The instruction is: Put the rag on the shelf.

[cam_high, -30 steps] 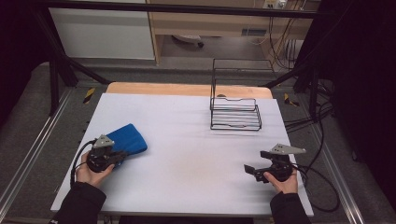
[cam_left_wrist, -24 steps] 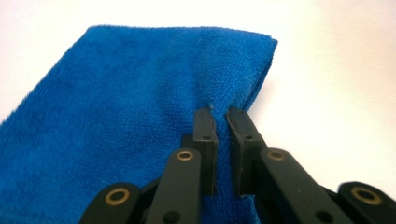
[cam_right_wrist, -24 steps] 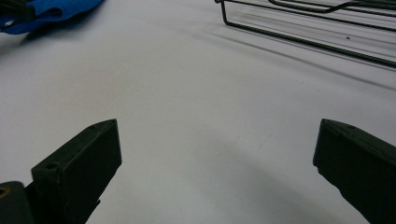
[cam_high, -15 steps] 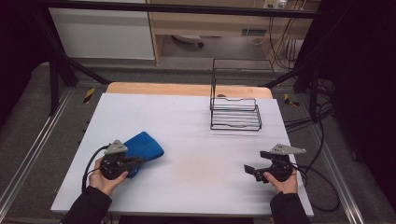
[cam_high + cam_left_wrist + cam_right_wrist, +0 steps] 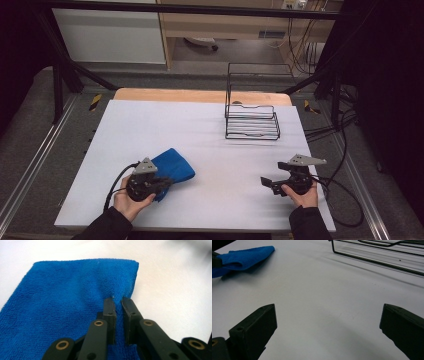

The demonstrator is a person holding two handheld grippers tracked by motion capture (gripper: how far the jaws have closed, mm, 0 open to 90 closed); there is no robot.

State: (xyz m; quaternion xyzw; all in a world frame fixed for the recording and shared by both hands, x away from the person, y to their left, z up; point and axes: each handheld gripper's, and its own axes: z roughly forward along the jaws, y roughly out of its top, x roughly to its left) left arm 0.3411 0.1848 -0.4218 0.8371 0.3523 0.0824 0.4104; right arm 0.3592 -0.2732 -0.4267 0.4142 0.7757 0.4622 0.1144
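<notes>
Shifted right: left claw pinching cloth

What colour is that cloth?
Bright blue; the cloth shows best in the left gripper view.

Bare table; wire rack far right.

The left gripper has dragged the blue cloth rightward.
</notes>
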